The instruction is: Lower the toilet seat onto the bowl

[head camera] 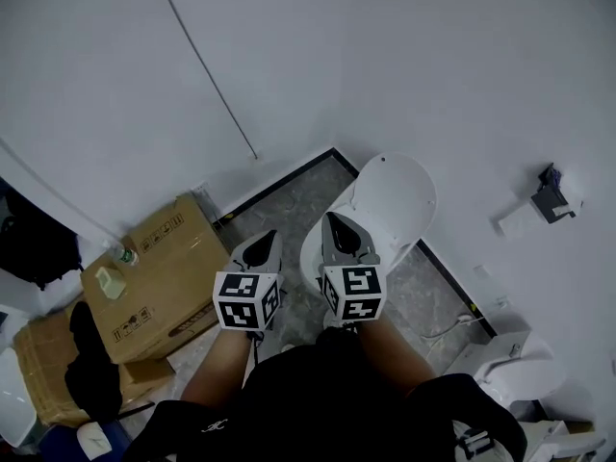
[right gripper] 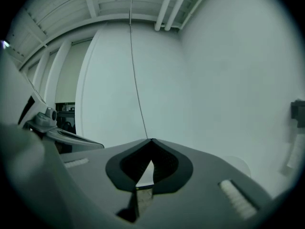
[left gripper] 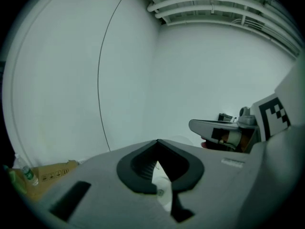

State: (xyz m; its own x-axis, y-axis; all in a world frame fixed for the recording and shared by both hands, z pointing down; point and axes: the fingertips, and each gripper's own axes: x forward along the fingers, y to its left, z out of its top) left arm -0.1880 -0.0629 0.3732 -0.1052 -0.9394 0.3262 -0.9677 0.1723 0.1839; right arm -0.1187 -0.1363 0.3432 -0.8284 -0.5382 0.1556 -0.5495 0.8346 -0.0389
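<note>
The white toilet [head camera: 393,200] stands in the corner of the room. Its oval seat and lid show beyond my grippers, and I cannot tell how far they are tilted. The bowl's front rim [head camera: 310,258] peeks out between the two grippers. My left gripper [head camera: 262,243] is held above the floor to the left of the bowl, its tips together on nothing [left gripper: 158,141]. My right gripper [head camera: 337,227] hangs over the bowl, also shut and empty [right gripper: 151,140]. Both point nearly level at the bare white wall. Neither touches the toilet.
Cardboard boxes [head camera: 159,272] with a small bottle [head camera: 123,255] on top stand at the left. A paper holder [head camera: 549,196] hangs on the right wall. A white fixture [head camera: 510,366] sits at the lower right. A thin cable [head camera: 207,65] runs down the wall.
</note>
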